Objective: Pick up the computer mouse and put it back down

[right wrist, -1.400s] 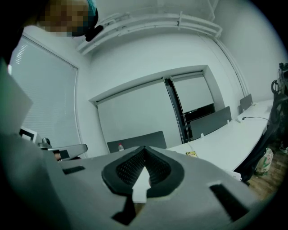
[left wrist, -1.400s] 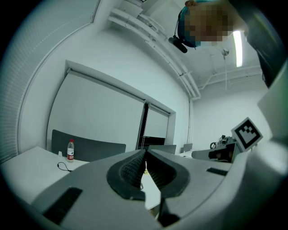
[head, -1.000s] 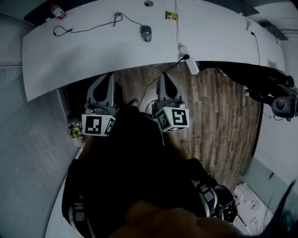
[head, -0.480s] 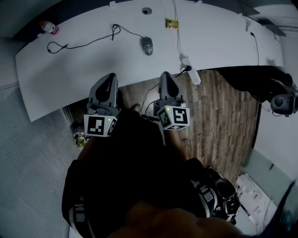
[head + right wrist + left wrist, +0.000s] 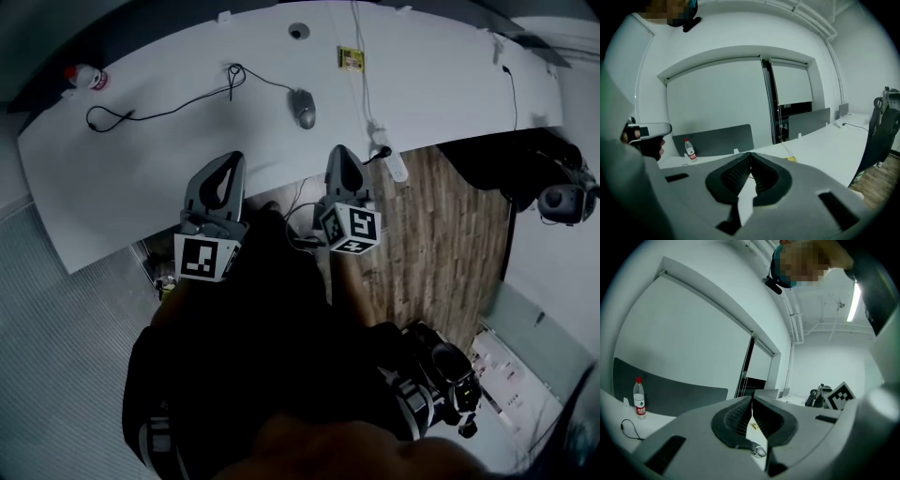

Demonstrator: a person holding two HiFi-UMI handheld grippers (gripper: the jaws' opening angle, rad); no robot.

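Left tongs (image 5: pixel 232 159) and right tongs (image 5: pixel 339 152) are pressed together, empty.
The computer mouse (image 5: pixel 303 109) is shown only by the head view, on the table (image 5: pixel 441 84) beyond, between them.

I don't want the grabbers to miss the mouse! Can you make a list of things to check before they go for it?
1. Mouse in sight: ok. The mouse lies on the white desk.
2. Grippers empty: ok. Nothing sits between the jaws of the left gripper or the right gripper.
3. Jaws open to grab: not ok. Both pairs are shut.
4. Gripper at the mouse: not ok. Both are near the desk's front edge, apart from the mouse.
5. Space round the mouse: ok. Only a cable reaches it; the bottle stands far off at the desk's left end.
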